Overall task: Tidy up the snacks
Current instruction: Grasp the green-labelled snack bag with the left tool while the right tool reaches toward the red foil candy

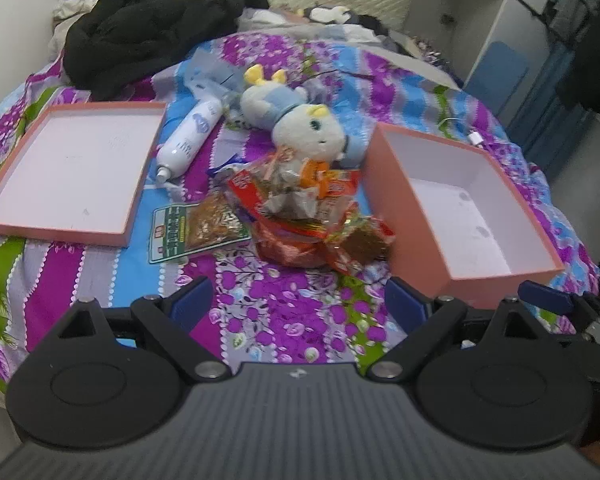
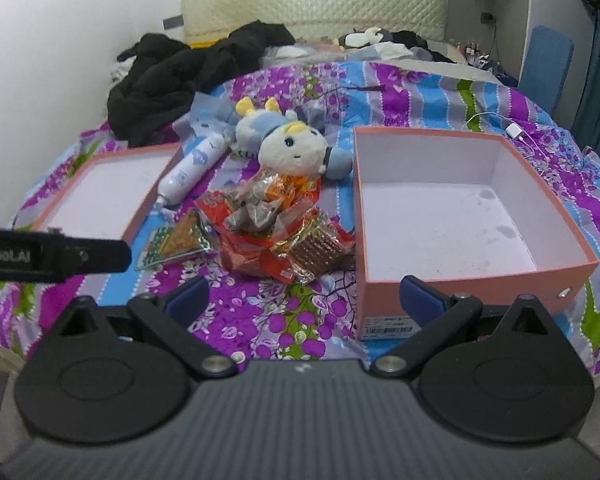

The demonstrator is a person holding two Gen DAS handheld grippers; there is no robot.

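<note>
Left gripper (image 1: 300,300) jaws wide apart, empty, hovering over near edge of bed (image 1: 284,320). Right gripper (image 2: 306,300) likewise spread, empty, at near edge by box (image 2: 460,272).

Snacks (image 1: 308,216) heaped mid-bed, between lid (image 1: 68,168) toward left edge and box toward right edge. Green packet (image 1: 196,232) flat just left of heap. Plush (image 1: 300,124) behind heap, touching it. Bottle (image 1: 190,136) lying between lid and plush. Black clothes (image 1: 148,20) toward far left corner. Box and lid hold nothing.
</note>
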